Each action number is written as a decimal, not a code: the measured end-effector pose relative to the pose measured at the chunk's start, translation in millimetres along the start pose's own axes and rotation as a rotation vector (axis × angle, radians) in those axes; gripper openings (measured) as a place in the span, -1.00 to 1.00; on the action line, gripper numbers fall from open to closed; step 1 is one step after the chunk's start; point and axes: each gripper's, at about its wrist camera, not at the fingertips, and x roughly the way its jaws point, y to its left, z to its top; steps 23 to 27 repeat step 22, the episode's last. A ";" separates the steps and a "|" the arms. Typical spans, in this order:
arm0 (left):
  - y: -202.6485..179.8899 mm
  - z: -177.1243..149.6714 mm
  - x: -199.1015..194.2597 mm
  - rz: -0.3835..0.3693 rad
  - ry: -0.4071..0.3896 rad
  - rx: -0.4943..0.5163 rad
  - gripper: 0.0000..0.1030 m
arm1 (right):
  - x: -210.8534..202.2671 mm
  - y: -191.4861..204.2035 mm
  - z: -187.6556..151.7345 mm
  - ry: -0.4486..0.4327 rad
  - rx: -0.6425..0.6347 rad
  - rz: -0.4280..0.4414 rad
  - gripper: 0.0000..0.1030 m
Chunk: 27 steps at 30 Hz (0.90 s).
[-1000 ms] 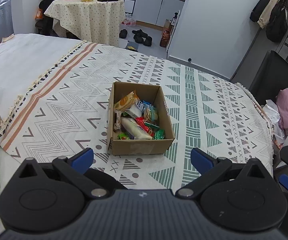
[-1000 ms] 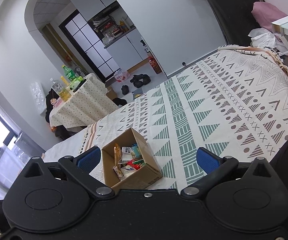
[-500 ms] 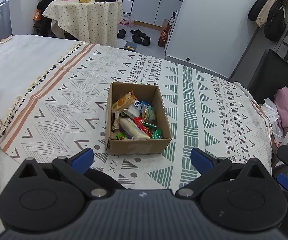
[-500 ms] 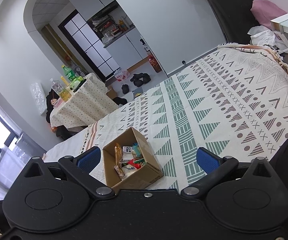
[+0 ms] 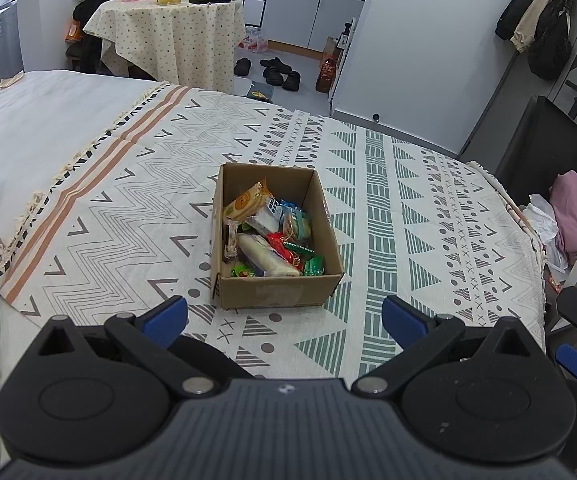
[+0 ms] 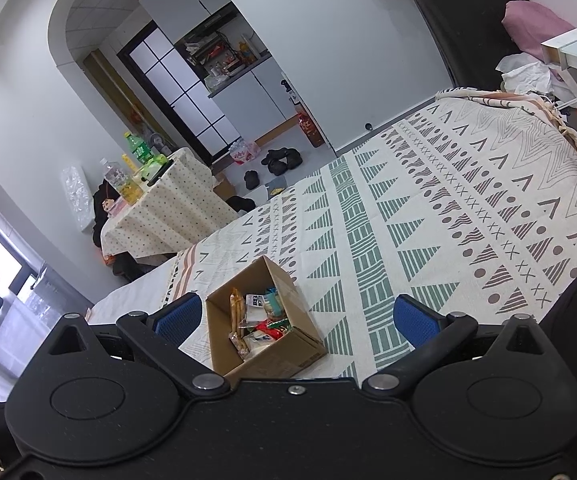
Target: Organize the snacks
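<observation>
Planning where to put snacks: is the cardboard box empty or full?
Fairly full: the cardboard box is open-topped, and wrapped snacks cover its floor, piled below the rim.

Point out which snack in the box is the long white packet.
The long white packet lies diagonally near the front of the cardboard box. It is plain and pale, unlike the orange cookie packet leaning at the back and the red wrapper beside it.
</observation>
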 end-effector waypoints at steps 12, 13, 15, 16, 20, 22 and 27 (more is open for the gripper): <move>0.0 -2.6 -1.0 -0.001 -0.006 0.009 1.00 | -0.2 0.1 -0.1 0.001 -0.002 0.000 1.00; 1.4 -2.2 -0.6 0.000 -0.006 0.009 1.00 | 0.0 0.0 -0.3 0.001 0.000 0.000 1.00; 2.2 -2.3 -0.9 0.000 -0.007 0.010 1.00 | -0.7 0.2 -0.2 0.002 -0.001 0.001 1.00; 2.5 -2.2 -0.8 -0.001 -0.007 0.012 1.00 | -1.0 0.9 -0.6 0.002 -0.002 0.000 1.00; 2.2 -1.8 -1.2 -0.003 -0.008 0.016 1.00 | -1.2 0.7 -0.6 -0.001 0.000 -0.001 1.00; 1.5 -1.7 0.0 0.000 -0.006 0.022 1.00 | -1.2 1.4 -0.6 -0.003 -0.001 -0.002 1.00; 1.5 -1.7 0.0 0.000 -0.006 0.022 1.00 | -1.2 1.4 -0.6 -0.003 -0.001 -0.002 1.00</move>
